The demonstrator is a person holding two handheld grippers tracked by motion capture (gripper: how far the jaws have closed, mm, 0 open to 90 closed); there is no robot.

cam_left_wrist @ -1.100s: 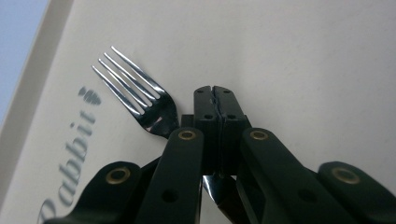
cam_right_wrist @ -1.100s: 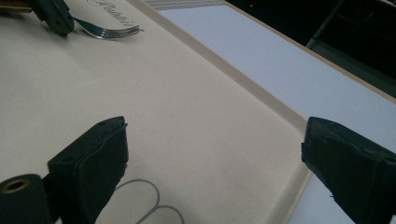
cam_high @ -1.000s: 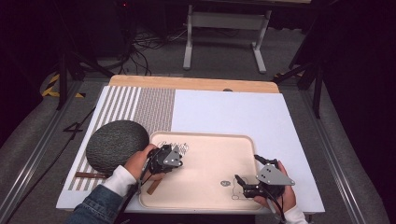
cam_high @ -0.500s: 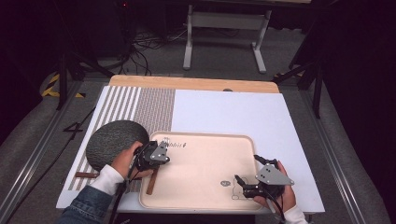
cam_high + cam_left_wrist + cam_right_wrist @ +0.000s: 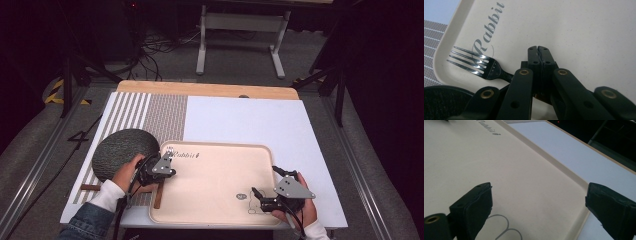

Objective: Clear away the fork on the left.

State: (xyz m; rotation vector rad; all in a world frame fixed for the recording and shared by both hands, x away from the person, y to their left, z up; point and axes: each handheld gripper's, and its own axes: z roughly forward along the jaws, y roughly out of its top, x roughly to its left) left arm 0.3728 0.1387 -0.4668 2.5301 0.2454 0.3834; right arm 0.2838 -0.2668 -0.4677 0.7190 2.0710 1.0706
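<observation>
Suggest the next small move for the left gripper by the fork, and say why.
Probably open the left gripper and lower it around the fork's handle. Its jaws stand shut, nothing visible between the tips, while the fork lies on the tray with its handle running under the gripper. Whether it is held anywhere is unclear.
</observation>
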